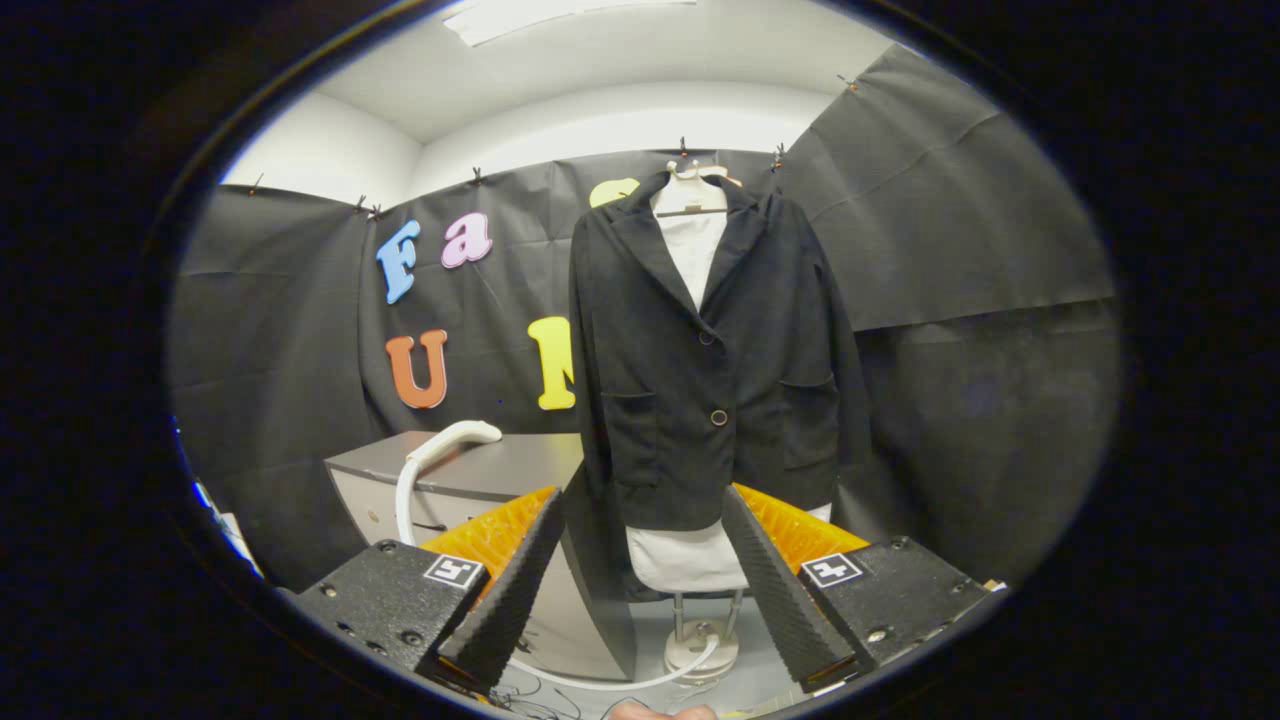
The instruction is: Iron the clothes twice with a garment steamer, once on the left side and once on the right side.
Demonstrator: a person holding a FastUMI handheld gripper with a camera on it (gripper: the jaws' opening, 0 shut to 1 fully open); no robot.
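Beyond the gripper's fingers, against the black cloth wall (950, 250), a dark jacket (710, 360) hangs buttoned over a white garment (690, 555) on a mannequin stand (700, 640); the white hem shows below the jacket, and the stand's round base rests on the floor. Beside the jacket, on the side of the left finger, a grey cabinet (480, 475) stands in front of the wall. On the cabinet's top lies the white head of the garment steamer (455, 440), well apart from the fingers; its white hose (405, 500) drops down the cabinet's front, runs along the floor and ends at the stand's base. The gripper (640, 560) has its fingers spread wide, with nothing between them but the view of the jacket's lower edge and the white hem farther off. Loose cables (540, 700) lie on the floor just below the fingers.
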